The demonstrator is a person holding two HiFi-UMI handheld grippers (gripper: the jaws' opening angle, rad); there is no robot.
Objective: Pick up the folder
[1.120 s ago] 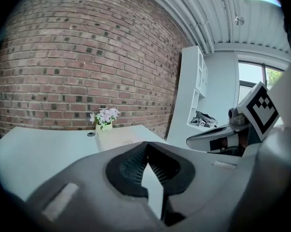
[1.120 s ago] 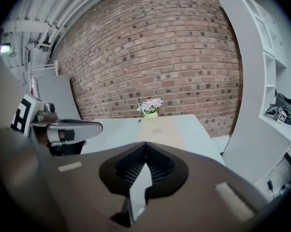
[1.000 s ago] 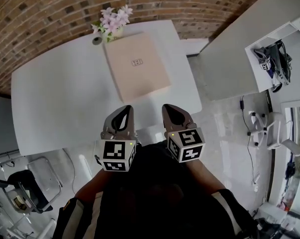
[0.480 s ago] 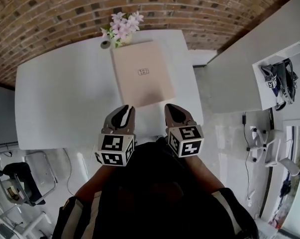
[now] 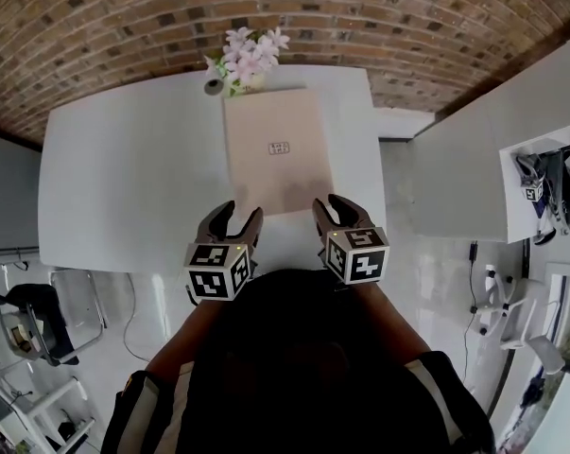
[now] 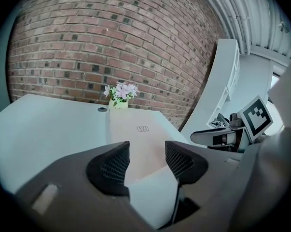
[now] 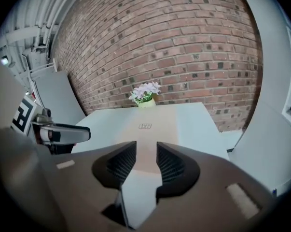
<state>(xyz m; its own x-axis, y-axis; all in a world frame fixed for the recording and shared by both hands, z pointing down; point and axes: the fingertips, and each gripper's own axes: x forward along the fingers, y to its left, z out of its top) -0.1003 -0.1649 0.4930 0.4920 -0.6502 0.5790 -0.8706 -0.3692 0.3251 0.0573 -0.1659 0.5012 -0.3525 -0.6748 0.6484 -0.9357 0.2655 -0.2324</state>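
Approaching stage noted: the folder (image 5: 278, 149) lies flat and closed on the white table (image 5: 124, 178). Its near edge sits close to the table's front edge, and its far edge is just beside the potted flowers (image 5: 250, 53). The left gripper (image 5: 237, 218) and right gripper (image 5: 336, 208) hang just short of that near edge, one off each corner, neither touching it. Both sets of jaws have just been opening. The left stands moderately spread and the right only narrowly, with nothing between either pair.

Risks, as judged:

1. The folder rests flush on the table. A lower jaw meeting its edge head-on would probably push it rather than slip beneath. The folder would then slide towards the potted flowers and might topple them.
2. The right jaws' narrow gap leaves little margin. A small error in height puts a jaw on top of the cover or against the table.
3. Pinching the top cover alone would let the folder fall open when lifted. Whether it holds anything cannot be told.
4. One gripper closing ahead of the other would likely twist the folder out of line.
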